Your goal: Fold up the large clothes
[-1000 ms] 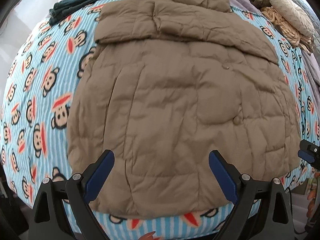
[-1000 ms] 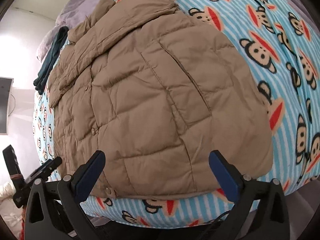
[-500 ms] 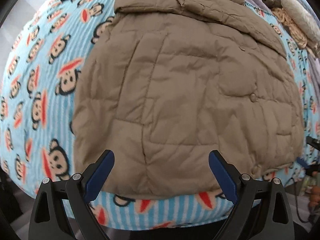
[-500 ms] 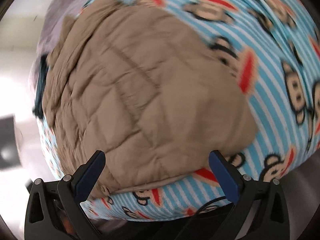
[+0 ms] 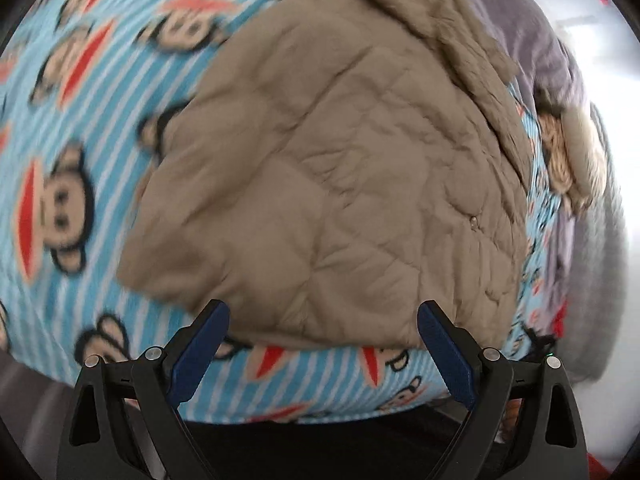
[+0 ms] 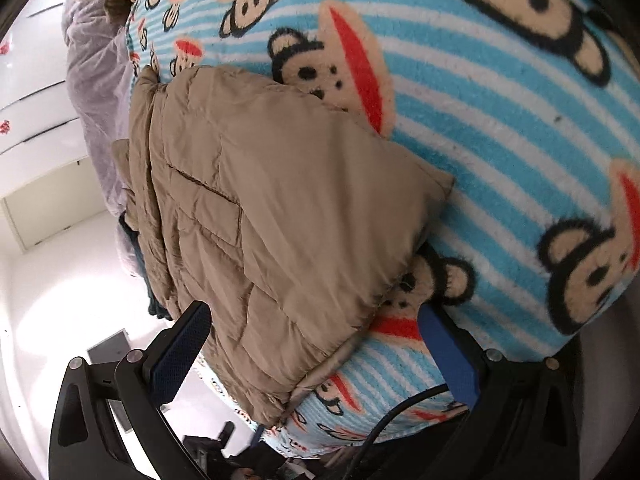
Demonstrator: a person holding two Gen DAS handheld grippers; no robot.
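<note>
A tan quilted puffer jacket (image 5: pixel 340 184) lies flat on a bed covered by a blue striped monkey-print blanket (image 5: pixel 68 152). In the left wrist view my left gripper (image 5: pixel 323 344) is open, with the jacket's near hem just beyond its blue fingertips. In the right wrist view the jacket (image 6: pixel 272 232) shows from its side, and my right gripper (image 6: pixel 316 344) is open with the jacket's bottom corner lying between its fingers, close to the blanket (image 6: pixel 500 128). Neither gripper holds anything.
A purple quilt (image 5: pixel 532 36) lies beyond the jacket's collar, with a beige knit bundle (image 5: pixel 568 152) at the right. The bed's edge drops off just below both grippers. A dark garment (image 6: pixel 138 256) lies past the jacket's far side. A cable (image 6: pixel 400 412) runs under the right gripper.
Both grippers have dropped low toward the bed's near edge. The left swung left of the hem; the right rolled sideways and closed in on the jacket's bottom corner. The jacket has not moved.
</note>
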